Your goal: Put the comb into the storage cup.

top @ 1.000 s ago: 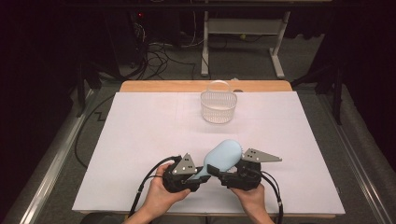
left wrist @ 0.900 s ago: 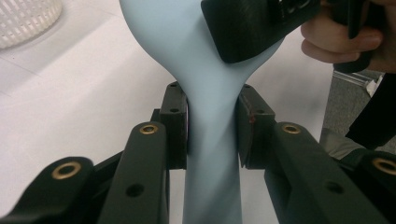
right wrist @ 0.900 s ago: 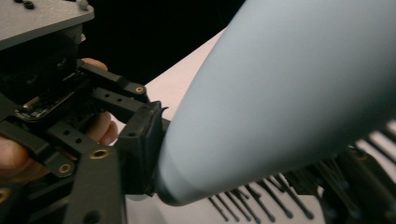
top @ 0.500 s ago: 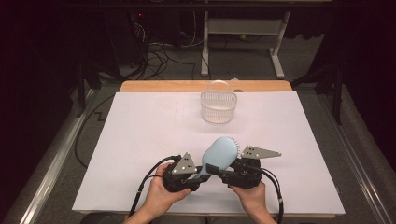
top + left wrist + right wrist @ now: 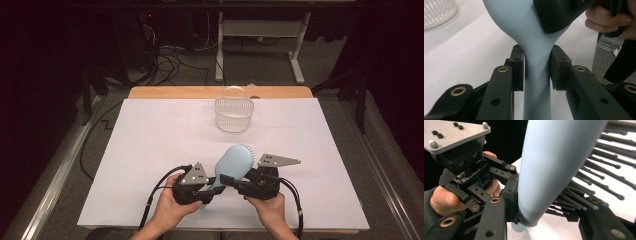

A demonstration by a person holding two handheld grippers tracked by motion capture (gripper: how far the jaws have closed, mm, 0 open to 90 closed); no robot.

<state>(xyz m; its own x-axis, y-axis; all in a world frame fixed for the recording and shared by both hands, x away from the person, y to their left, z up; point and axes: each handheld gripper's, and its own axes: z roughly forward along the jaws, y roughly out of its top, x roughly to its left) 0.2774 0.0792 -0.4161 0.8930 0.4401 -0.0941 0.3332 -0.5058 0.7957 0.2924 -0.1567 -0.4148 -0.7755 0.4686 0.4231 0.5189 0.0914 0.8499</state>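
A light blue hairbrush (image 5: 233, 163) is held low over the white table near its front edge, head pointing away from me. My left gripper (image 5: 209, 191) is shut on its handle; the two pads (image 5: 517, 67) press the narrow neck (image 5: 537, 70) from both sides. My right gripper (image 5: 234, 182) is shut on the lower end of the head. One jaw lies against the smooth back (image 5: 549, 165) and the other sits among the dark bristles (image 5: 599, 170). The left gripper (image 5: 474, 175) and the hand holding it are close behind the brush.
A white plastic basket (image 5: 233, 114) stands at the back middle of the table, also seen as the basket (image 5: 437, 12) at upper left. The white sheet (image 5: 150, 145) covers the table. Desk legs and cables (image 5: 175, 55) lie on the floor beyond.
The brush head has shifted slightly left and both grippers have drawn a little closer together around it. The basket has not moved.
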